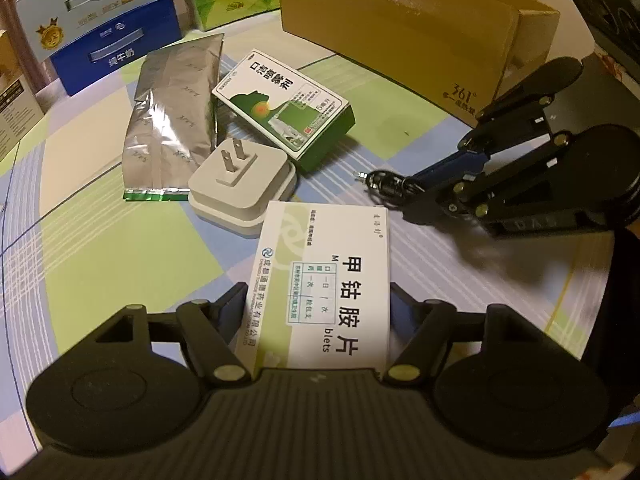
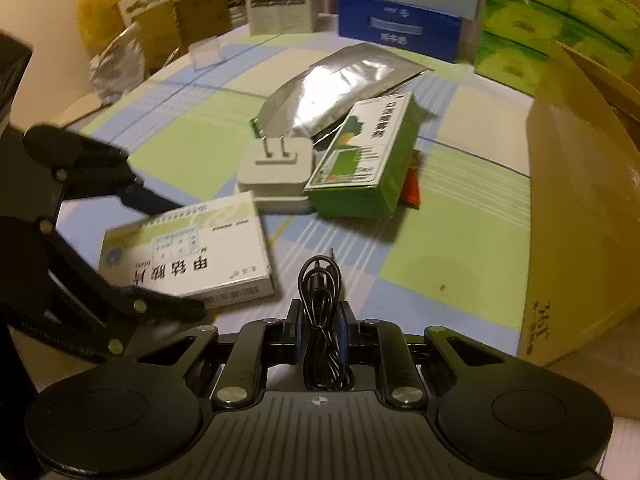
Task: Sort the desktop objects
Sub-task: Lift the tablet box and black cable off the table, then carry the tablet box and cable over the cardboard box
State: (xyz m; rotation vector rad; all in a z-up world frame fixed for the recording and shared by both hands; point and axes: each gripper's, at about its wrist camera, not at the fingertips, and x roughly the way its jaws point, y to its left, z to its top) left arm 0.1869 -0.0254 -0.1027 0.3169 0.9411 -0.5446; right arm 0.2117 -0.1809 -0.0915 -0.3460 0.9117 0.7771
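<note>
A white medicine box (image 1: 320, 276) with green trim lies low on the checked tablecloth (image 1: 120, 248), and my left gripper (image 1: 318, 298) is shut on its two long sides. In the right wrist view the same box (image 2: 188, 256) sits at the left between the left gripper's black fingers (image 2: 160, 304). My right gripper (image 2: 320, 316) is shut on a coiled black cable (image 2: 322, 292), whose plug end pokes forward. From the left wrist view the right gripper (image 1: 404, 186) reaches in from the right with the cable (image 1: 380, 180) at its tip.
A white plug adapter (image 1: 240, 184), a green medicine box (image 1: 284, 108) and a silver foil pouch (image 1: 172, 120) lie together mid-table. A tall cardboard box (image 2: 580, 200) stands at the right. Milk cartons (image 2: 400, 28) and green tissue packs (image 2: 540, 20) line the back. A red packet (image 2: 412, 184) peeks from under the green box.
</note>
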